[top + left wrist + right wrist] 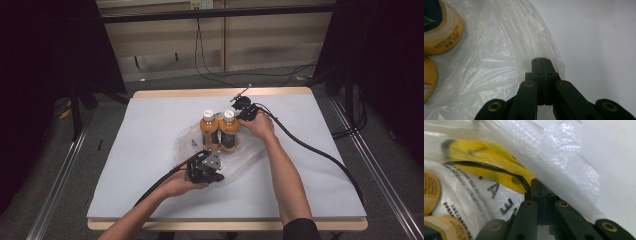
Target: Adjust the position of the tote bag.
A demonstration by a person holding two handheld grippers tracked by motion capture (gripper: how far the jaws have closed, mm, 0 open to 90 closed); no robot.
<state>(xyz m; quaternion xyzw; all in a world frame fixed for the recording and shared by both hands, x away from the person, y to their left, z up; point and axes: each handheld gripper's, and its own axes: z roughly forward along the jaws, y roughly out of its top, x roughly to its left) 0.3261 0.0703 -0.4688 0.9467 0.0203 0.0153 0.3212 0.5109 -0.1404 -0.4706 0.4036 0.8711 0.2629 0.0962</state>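
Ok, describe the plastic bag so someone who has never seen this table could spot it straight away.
Start at the pale grey table, then go to the two orange bottles standing side by side near its middle. The plastic bag is the clear, crinkled sheet spread flat beneath and around them. It is the one see-through, shiny thing there, and each tool, left tool and right tool, pinches an edge of it.

Bright lit tabletop, dark surround, soft close-up blur.

The high view looked down on the whole counter [150, 150]; both gripper views sat close, sharing the clear plastic bag [499, 50] and orange bottles [220, 131].
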